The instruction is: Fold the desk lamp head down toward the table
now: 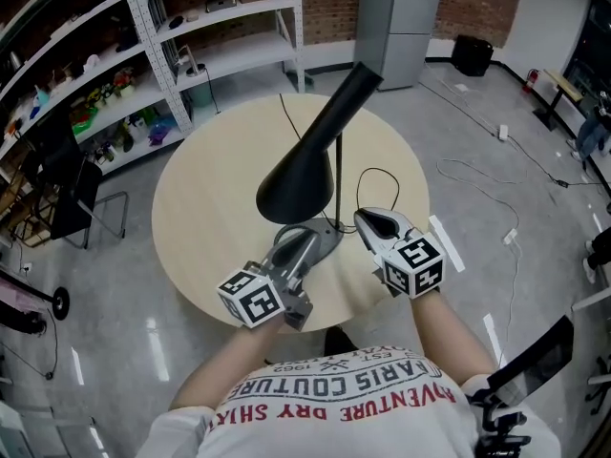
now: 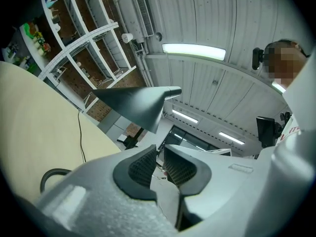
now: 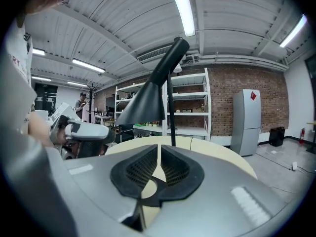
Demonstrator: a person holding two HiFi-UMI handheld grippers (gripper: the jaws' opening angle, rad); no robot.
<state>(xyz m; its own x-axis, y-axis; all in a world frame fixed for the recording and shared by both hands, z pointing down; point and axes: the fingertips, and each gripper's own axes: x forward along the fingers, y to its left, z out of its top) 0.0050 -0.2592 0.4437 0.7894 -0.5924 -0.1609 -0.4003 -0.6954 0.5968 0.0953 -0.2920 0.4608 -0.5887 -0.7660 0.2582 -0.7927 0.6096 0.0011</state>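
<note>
A black desk lamp stands on the round beige table (image 1: 210, 208). Its cone head (image 1: 301, 175) is tilted on a thin upright stem (image 1: 337, 179). In the head view my left gripper (image 1: 318, 237) lies low, below the head's open mouth and close to the foot of the stem. It is open by a narrow gap, with nothing between the pads. My right gripper (image 1: 367, 219) sits just right of the stem, with its pads almost together on nothing. The lamp head (image 2: 133, 105) hangs above the left gripper (image 2: 160, 164). Beyond the right gripper (image 3: 159, 167) I see the head (image 3: 143, 105) and stem (image 3: 171, 112).
The lamp's black cable (image 1: 382, 175) loops on the table right of the stem and runs off the far edge. White shelving (image 1: 210, 55) stands beyond the table, a grey cabinet (image 1: 401, 17) beside it. More cables lie on the floor (image 1: 496, 189) at right.
</note>
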